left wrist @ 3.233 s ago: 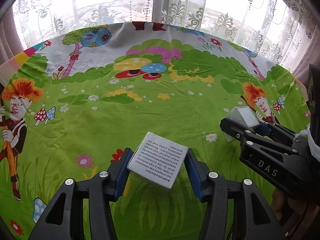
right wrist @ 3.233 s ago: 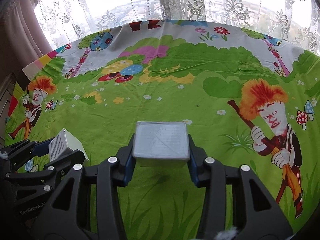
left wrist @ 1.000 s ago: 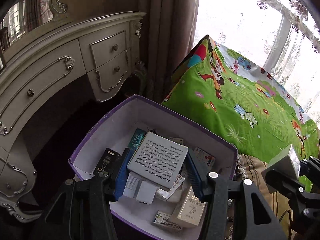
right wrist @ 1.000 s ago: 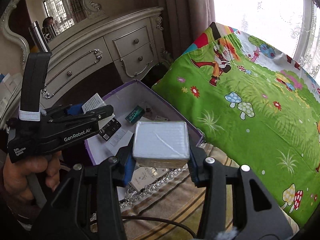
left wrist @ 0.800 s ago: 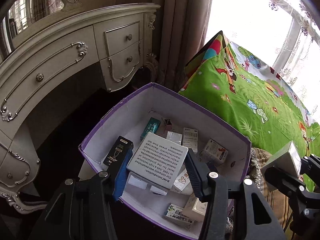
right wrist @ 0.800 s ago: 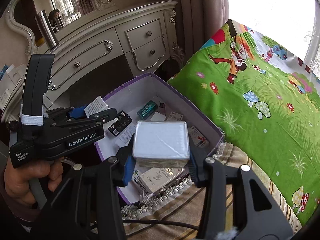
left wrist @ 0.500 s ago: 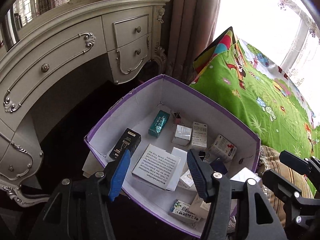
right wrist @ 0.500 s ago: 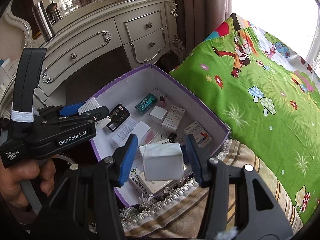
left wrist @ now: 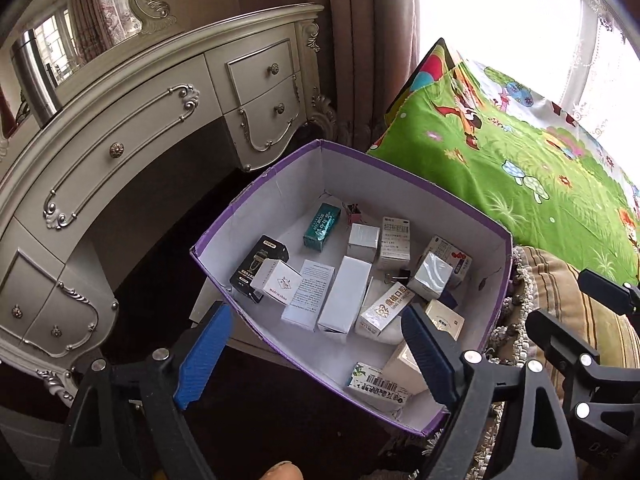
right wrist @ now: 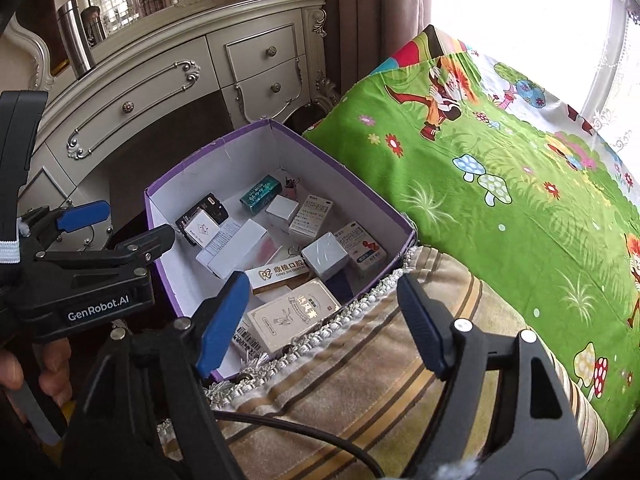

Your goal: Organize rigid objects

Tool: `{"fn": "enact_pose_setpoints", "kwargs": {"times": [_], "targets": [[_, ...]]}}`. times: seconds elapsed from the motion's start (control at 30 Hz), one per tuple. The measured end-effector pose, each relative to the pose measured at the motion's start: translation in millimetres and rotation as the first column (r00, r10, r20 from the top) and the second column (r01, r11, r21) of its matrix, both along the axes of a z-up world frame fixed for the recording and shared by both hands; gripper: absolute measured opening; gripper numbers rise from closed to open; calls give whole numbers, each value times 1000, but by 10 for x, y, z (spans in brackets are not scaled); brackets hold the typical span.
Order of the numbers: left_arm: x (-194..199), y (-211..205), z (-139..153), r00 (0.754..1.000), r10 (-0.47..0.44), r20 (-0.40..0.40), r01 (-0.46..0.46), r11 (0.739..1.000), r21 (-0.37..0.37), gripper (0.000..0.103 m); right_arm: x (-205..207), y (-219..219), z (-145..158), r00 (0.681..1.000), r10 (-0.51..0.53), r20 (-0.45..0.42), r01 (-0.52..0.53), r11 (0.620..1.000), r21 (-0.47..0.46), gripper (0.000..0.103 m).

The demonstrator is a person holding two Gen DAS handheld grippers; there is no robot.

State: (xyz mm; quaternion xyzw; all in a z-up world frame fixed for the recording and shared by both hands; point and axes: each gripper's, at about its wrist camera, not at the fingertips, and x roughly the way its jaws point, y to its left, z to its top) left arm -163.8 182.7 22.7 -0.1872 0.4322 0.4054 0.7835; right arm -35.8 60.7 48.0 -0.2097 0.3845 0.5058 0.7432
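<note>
Left wrist view: left gripper (left wrist: 316,356) hangs above the purple cardboard box (left wrist: 408,172), jaws opening, nothing between them; the small cartons (left wrist: 344,296) lie loose inside.

Right wrist view alone shows the hand (right wrist: 52,376) gripping the left tool's handle. Right gripper (right wrist: 320,320) tilts down over the box's fringed-cushion (right wrist: 360,360) side, jaws opening, empty.

My grippers are matt black plastic with ribbed blue pads (right wrist: 222,318). The box (left wrist: 400,174) is matt white cardboard with purple edges. A silver carton (left wrist: 430,274) in it is glossy foil-wrapped. The cushion (right wrist: 380,360) is striped woven cloth with fringe; the sheet (right wrist: 500,184) is smooth printed cloth.
</note>
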Motion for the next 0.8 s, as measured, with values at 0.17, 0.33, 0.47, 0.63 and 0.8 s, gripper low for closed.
{"fn": "enact_pose_setpoints", "kwargs": {"times": [0.17, 0.33, 0.47, 0.63, 0.8], "targets": [[38, -100, -36, 1000, -13, -5, 13, 1000, -19, 88, -23, -37, 6, 1000, -2, 7, 2, 1000, 20, 79], [45, -99, -61, 1000, -5, -8, 5, 1000, -22, 88, -10, -25, -27, 1000, -3, -2, 3, 1000, 14, 79], [44, -78, -92, 1000, -5, -12, 5, 1000, -31, 89, 7, -16, -57, 1000, -3, -14, 3, 1000, 9, 79], [40, -76, -100, 1000, -4, -11, 3, 999, -38, 89, 8, -17, -70, 1000, -1, -18, 2, 1000, 8, 79], [41, -71, -109, 1000, -3, -13, 3, 999, -41, 89, 17, -19, -83, 1000, -2, -24, 2, 1000, 6, 79]]}}
